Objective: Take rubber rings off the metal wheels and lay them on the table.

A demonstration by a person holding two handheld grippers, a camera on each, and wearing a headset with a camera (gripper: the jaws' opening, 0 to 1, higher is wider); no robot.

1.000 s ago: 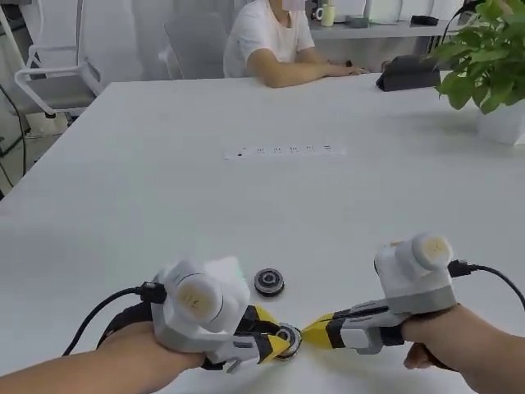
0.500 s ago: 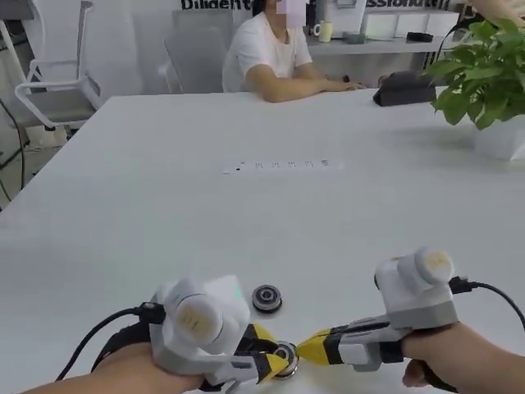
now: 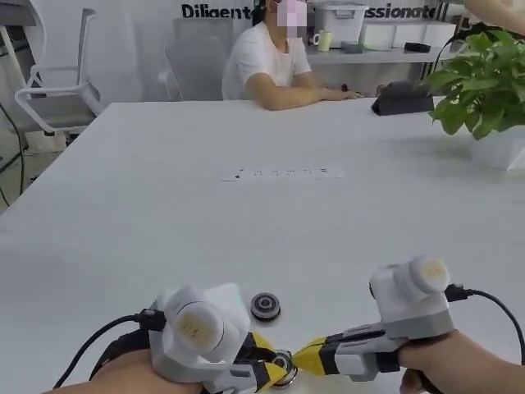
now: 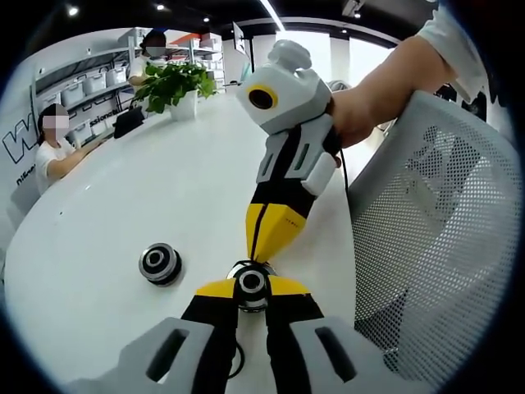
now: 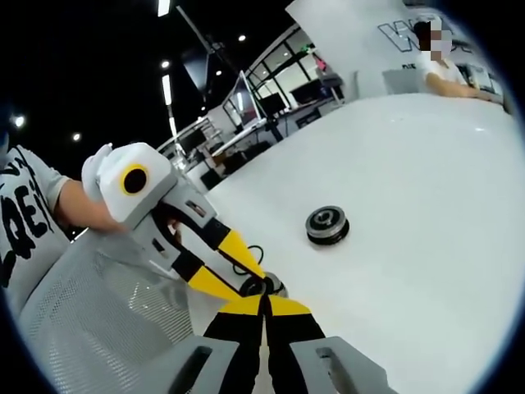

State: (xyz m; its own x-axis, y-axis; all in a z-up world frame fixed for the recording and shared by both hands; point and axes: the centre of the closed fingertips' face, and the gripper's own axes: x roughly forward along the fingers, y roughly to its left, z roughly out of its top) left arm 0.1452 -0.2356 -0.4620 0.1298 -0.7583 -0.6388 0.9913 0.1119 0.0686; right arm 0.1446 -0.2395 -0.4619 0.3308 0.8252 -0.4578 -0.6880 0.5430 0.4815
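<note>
At the near edge of the worktop (image 3: 164,205), a metal wheel (image 4: 251,281) is being clamped between the narrowly parted jaws of the left claw (image 4: 251,287). Its rim is being touched by the tip of the right claw (image 5: 264,300), whose jaws are being pressed together (whether rubber is being pinched cannot be told). A second wheel (image 3: 265,305) is lying just beyond, apart from both. Far off, a leafy plant (image 3: 480,74) is being held in a white pot (image 3: 502,148).

Head cam fwd/down; L/R cams low, opposed, share loose wheel (image 4: 160,264)
</note>
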